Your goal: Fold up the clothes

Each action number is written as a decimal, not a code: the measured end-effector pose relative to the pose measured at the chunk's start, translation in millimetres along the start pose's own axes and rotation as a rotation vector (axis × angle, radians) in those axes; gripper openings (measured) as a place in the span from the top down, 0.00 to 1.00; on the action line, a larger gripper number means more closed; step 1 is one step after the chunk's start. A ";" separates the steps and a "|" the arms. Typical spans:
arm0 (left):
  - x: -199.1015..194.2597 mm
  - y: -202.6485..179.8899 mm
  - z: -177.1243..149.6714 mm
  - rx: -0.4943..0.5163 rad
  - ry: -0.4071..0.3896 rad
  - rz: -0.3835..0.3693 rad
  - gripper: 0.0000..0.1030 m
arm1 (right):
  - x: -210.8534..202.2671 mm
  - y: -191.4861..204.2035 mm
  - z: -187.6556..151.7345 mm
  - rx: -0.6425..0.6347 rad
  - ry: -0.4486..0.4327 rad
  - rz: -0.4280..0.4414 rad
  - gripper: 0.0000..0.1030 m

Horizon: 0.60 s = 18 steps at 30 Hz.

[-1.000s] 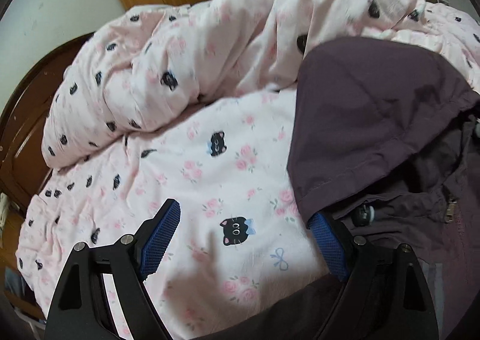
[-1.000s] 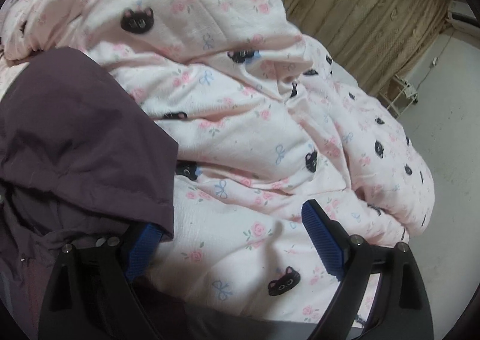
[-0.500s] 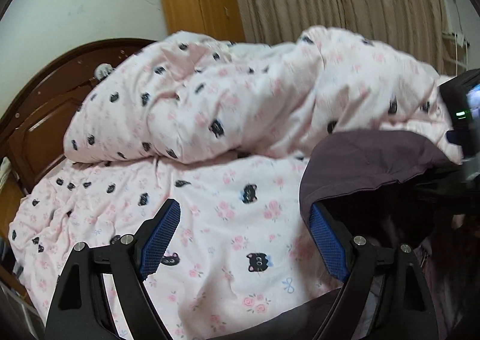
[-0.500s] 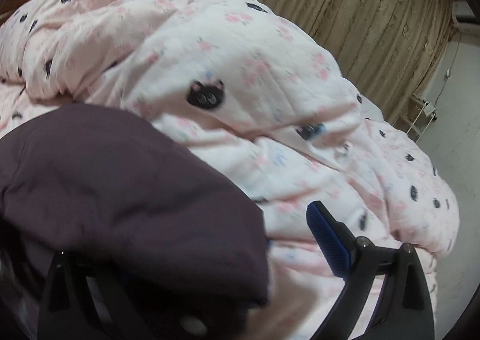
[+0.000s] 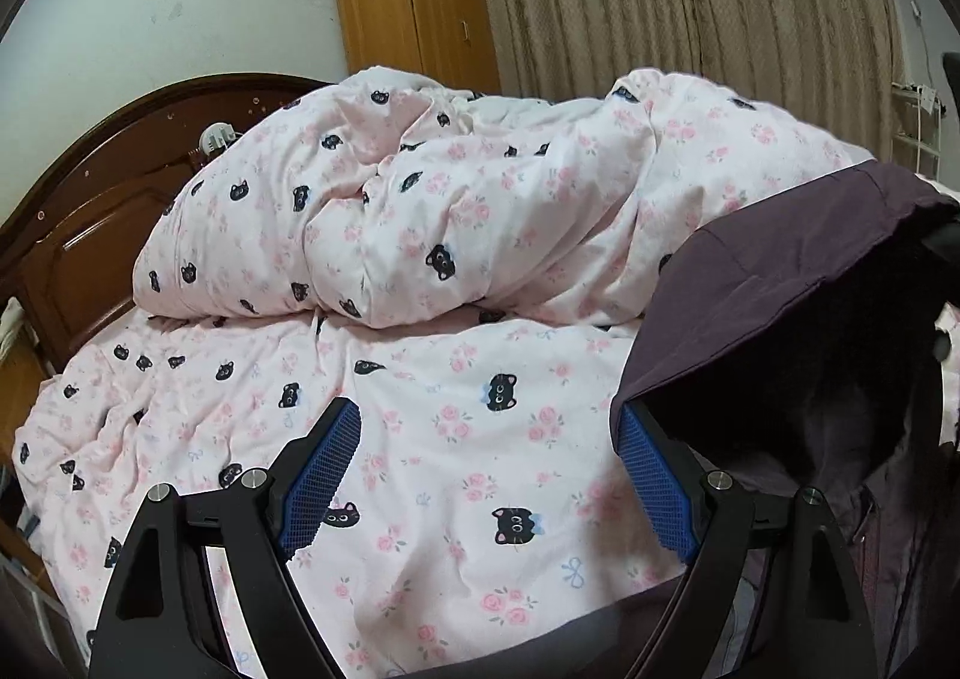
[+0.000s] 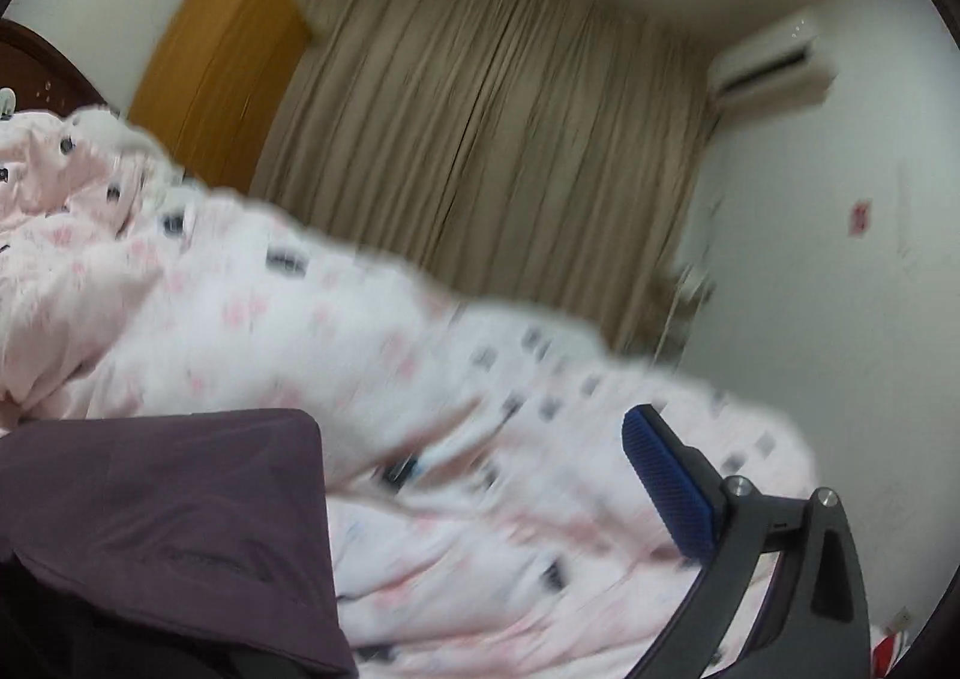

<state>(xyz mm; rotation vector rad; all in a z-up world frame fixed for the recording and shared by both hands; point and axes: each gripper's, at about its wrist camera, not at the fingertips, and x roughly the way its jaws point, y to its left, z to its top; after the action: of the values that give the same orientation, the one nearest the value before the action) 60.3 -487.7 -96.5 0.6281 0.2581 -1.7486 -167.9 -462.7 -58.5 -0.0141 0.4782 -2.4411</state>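
Both grippers lifted: left gripper [image 5: 489, 475] spread, empty; right gripper [image 6: 480, 499] opening, purple jacket [image 6: 168, 529] hood now draped over its left finger.

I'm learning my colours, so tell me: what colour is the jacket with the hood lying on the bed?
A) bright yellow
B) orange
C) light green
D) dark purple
D. The hooded jacket is a dark purple, almost plum colour, and it stands out against the pale pink quilt printed with little black cat faces and pink flowers.
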 end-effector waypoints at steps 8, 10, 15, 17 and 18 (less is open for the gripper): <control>65.9 -22.9 -41.3 0.066 0.315 -0.047 0.19 | 59.5 42.7 -83.2 -0.273 0.475 0.222 0.00; 62.2 -24.2 -39.1 0.069 0.293 -0.037 0.19 | 55.3 35.2 -86.3 -0.251 0.458 0.238 0.00; 43.7 -18.6 -30.8 0.035 0.263 -0.092 0.19 | 38.7 17.9 -69.2 -0.223 0.375 0.318 0.00; 32.6 -18.2 -26.2 0.029 0.240 -0.120 0.19 | 21.2 10.2 -58.2 -0.220 0.342 0.406 0.00; 27.9 -18.4 -23.5 0.030 0.225 -0.125 0.19 | 14.1 7.5 -53.4 -0.223 0.326 0.449 0.00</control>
<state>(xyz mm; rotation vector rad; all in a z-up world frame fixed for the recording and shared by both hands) 44.9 -494.4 -133.8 0.8474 0.4355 -1.8038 -181.4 -458.8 -112.5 0.3637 0.8011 -1.9441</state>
